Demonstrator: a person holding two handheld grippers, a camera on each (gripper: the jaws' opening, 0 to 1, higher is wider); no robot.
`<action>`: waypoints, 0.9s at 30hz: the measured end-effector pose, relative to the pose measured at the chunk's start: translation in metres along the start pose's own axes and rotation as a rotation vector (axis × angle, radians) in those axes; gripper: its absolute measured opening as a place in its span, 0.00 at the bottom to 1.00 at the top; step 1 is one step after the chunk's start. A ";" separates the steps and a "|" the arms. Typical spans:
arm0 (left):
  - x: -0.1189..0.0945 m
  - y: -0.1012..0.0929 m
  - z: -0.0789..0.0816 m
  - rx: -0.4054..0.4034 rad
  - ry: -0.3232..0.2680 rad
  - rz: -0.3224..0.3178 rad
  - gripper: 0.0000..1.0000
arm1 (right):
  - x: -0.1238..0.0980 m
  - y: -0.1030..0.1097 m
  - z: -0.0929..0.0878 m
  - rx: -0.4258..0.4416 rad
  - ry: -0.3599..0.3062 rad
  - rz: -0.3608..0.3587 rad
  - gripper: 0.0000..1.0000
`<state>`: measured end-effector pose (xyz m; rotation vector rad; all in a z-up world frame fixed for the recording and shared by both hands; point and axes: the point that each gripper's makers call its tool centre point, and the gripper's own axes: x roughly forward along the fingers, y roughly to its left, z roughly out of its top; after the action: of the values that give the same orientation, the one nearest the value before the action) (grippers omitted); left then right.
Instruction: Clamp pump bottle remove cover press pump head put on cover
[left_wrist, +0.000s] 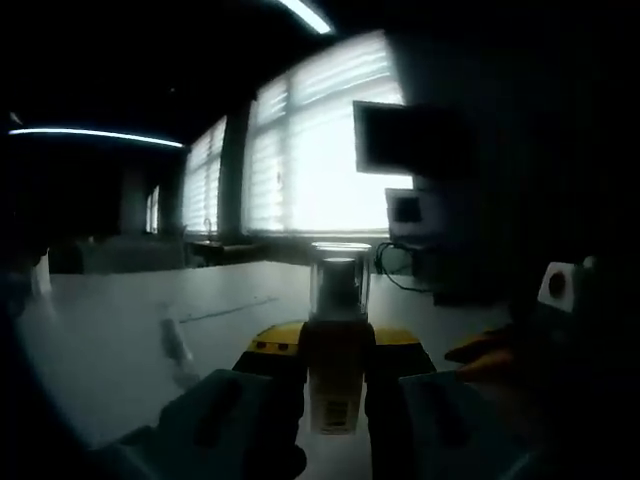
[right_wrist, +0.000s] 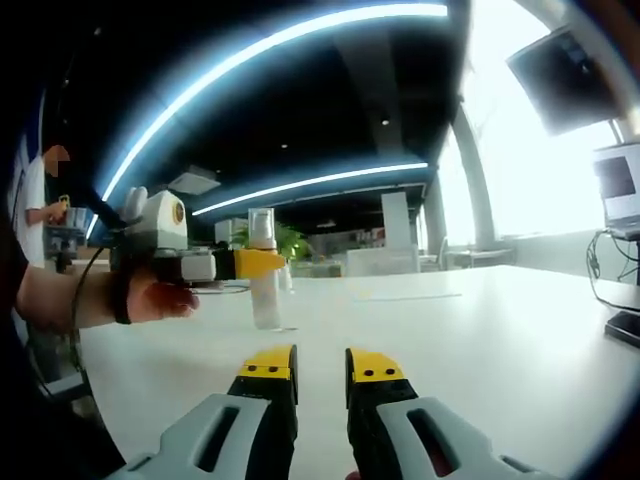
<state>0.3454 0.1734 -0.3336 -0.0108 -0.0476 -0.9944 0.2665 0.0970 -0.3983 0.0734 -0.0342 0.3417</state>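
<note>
Left gripper view: left gripper (left_wrist: 335, 375) clenched on pale cylindrical pump bottle (left_wrist: 334, 385), clear plastic cover (left_wrist: 339, 280) on top, bottle upright on white table (left_wrist: 110, 340). Right gripper (right_wrist: 320, 375) near, well short of bottle, jaws narrowly parted, empty. Risks: cover pulled off-axis, bottle twisting or tipping in the clamp.

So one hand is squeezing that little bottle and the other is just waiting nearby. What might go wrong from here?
The left gripper clamps the pump bottle around its middle, so pulling the clear cover sideways may twist the bottle loose. The right gripper hangs apart from it, its fingers nearly together; it must open wider or it may knock the cover.
</note>
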 end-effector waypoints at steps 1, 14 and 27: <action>-0.002 -0.001 0.001 -0.006 0.004 -0.001 0.13 | 0.000 0.000 0.000 -0.001 0.001 0.000 0.14; -0.034 -0.006 -0.007 -0.073 0.005 0.001 0.13 | 0.000 0.001 -0.001 -0.004 0.006 0.002 0.14; -0.069 -0.002 -0.019 -0.067 0.012 0.057 0.13 | 0.000 0.001 -0.001 -0.005 0.005 0.000 0.14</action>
<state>0.3068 0.2300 -0.3557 -0.0670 -0.0035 -0.9388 0.2662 0.0976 -0.3989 0.0672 -0.0301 0.3417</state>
